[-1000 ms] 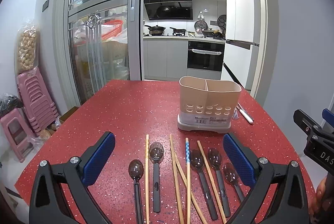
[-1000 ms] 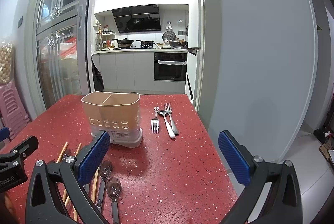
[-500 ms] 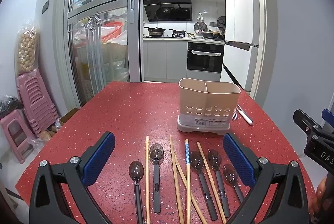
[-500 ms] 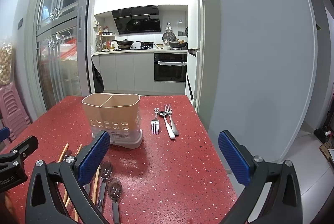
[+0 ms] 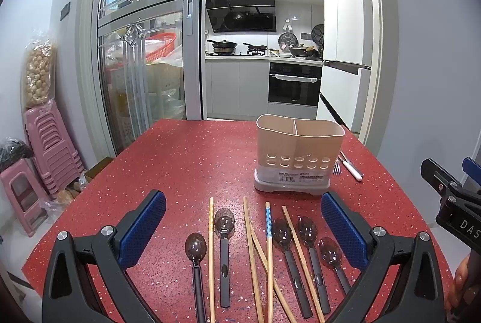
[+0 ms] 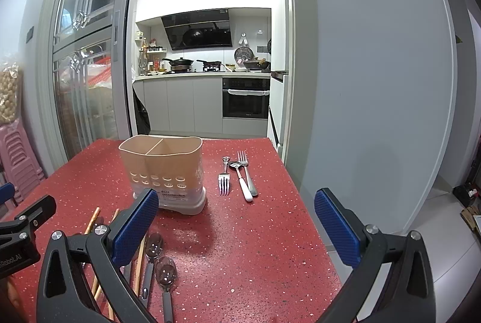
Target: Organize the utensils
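Observation:
A beige two-compartment utensil holder point(image 5: 299, 157) stands empty on the red table point(image 5: 186, 166); it also shows in the right wrist view point(image 6: 163, 172). Several dark plastic spoons point(image 5: 224, 244) and wooden chopsticks point(image 5: 252, 247) lie in a row in front of it, between my left gripper's fingers. My left gripper point(image 5: 243, 228) is open and empty above them. Two forks point(image 6: 224, 180) and a white-handled spoon point(image 6: 242, 181) lie right of the holder. My right gripper point(image 6: 236, 225) is open and empty over bare table, right of the dark spoons point(image 6: 163, 272).
The table's right edge point(image 6: 303, 202) drops off beside a grey wall. Pink stools point(image 5: 33, 160) are stacked left of the table. A glass sliding door and a kitchen lie behind. Each gripper shows at the edge of the other's view.
Both views have shifted slightly; the holder and utensils sit a little higher in frame. Both grippers stay open and nothing on the table has moved.

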The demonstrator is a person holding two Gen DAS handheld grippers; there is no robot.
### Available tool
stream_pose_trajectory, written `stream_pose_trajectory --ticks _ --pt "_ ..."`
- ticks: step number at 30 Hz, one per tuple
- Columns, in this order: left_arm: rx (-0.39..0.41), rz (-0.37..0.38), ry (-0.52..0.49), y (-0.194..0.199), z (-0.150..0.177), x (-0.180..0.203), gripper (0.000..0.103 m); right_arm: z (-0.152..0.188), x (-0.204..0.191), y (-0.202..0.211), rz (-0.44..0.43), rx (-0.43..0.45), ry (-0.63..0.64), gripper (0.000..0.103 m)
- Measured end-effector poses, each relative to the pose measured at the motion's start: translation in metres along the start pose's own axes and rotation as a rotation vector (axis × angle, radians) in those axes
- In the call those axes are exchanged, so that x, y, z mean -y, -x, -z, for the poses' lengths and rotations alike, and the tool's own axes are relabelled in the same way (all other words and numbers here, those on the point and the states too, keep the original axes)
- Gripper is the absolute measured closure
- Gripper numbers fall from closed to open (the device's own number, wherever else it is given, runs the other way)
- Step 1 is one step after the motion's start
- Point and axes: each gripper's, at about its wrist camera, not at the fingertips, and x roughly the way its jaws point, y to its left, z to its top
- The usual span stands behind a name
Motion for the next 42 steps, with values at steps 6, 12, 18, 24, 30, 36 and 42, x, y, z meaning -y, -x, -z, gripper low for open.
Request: stream_pose_trajectory --ticks 6,12,18,24,30,36,42 --pt "-0.001 0.002 0.000 0.0003 0.0001 -0.0003 0.000 -0.0003 0.0005 0.0005 -0.001 0.002 -0.002 0.000" --pt "0.000 0.002 0.000 0.0002 -0.0003 0.0001 0.000 -0.0006 0.0004 0.0006 -0.002 0.002 -0.002 0.000" --pt "0.001 0.002 -0.002 0.0004 -0.0018 0.0013 0.000 -0.0003 0.0003 0.0008 -0.003 0.001 -0.002 0.000" --pt "0.004 0.003 -0.001 0.0017 -0.0015 0.0022 0.000 -0.0004 0.0001 0.0010 -0.002 0.002 -0.002 0.000" --pt "0.006 0.003 -0.001 0.0021 -0.0015 0.0022 0.000 -0.0009 0.0004 0.0004 -0.005 0.002 -0.002 0.000" --pt "0.006 0.005 -0.001 0.0023 -0.0018 0.0031 0.000 -0.0020 0.0001 0.0010 -0.006 0.002 -0.001 0.000" --pt "0.007 0.007 0.000 0.0021 -0.0025 0.0042 0.000 -0.0023 -0.0004 0.0014 -0.009 0.000 -0.001 0.000"
